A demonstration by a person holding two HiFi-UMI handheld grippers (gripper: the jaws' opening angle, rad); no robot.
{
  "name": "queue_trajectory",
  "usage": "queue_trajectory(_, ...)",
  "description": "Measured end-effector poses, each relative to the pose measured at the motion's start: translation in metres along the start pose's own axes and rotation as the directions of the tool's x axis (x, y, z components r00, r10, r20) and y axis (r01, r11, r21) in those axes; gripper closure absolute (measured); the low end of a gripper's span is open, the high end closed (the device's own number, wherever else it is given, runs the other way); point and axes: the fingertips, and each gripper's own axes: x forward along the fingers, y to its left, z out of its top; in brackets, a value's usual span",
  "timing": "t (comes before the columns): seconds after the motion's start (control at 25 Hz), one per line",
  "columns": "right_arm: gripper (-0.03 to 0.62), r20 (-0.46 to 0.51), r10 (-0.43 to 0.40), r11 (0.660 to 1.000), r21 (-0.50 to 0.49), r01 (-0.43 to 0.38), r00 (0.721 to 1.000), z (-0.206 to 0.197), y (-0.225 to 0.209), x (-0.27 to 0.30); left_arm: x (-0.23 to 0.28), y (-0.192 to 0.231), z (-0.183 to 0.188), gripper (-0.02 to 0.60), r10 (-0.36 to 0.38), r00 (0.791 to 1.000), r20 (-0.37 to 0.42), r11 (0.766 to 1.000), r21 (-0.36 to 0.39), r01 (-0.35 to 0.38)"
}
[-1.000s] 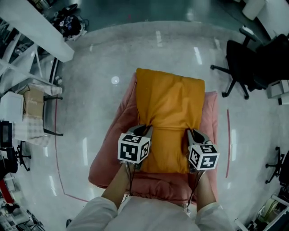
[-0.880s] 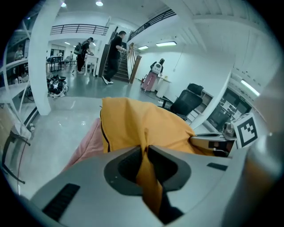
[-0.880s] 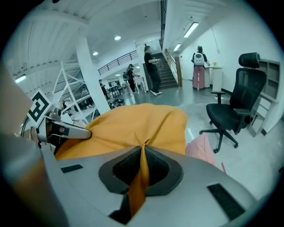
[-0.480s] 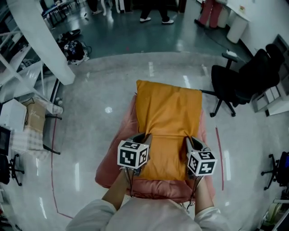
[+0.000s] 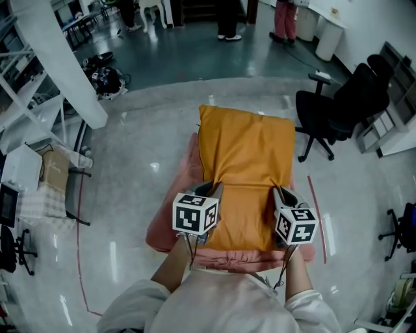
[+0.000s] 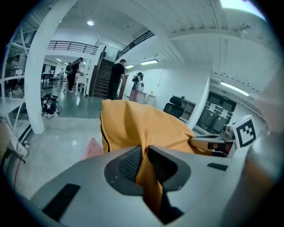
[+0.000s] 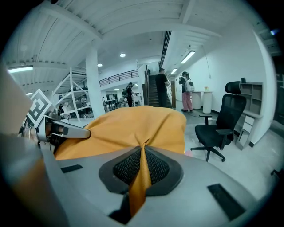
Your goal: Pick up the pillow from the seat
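Observation:
An orange pillow (image 5: 247,159) hangs above a pink seat (image 5: 170,224), its far end raised toward the back. My left gripper (image 5: 212,190) is shut on the pillow's left edge, and in the left gripper view a fold of the pillow's fabric (image 6: 146,173) is pinched between the dark pads. My right gripper (image 5: 279,193) is shut on the right edge, and the right gripper view shows a thin orange pleat (image 7: 141,170) clamped between its pads. The bulk of the pillow (image 6: 137,124) (image 7: 133,126) bulges ahead of each pair of jaws.
A black office chair (image 5: 335,104) (image 7: 222,128) stands to the right of the seat. A white pillar (image 5: 62,68) and a rack with a box (image 5: 45,172) stand at the left. People (image 5: 227,16) walk at the back near a staircase (image 6: 100,80).
Both grippers have risen with the pillow held between them, and its near end has come up off the pink seat. More of the room's far side now shows.

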Motion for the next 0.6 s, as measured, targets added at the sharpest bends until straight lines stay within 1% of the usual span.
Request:
queue_trajectory(0.32, 0.556, 0.058, -0.045, 0.999, -0.006, 0.045, 0.997, -0.002, 0.012, -0.051, -0.034, -0.028, -0.004, 0.534, -0.047, 0.998, 0.045, 0.998, 0.034, 0.045)
queue_trajectory(0.6, 0.556, 0.07, -0.046, 0.999, -0.007, 0.047, 0.997, -0.009, 0.009, -0.08, -0.05, -0.054, -0.011, 0.535, -0.046, 0.997, 0.058, 0.998, 0.042, 0.044)
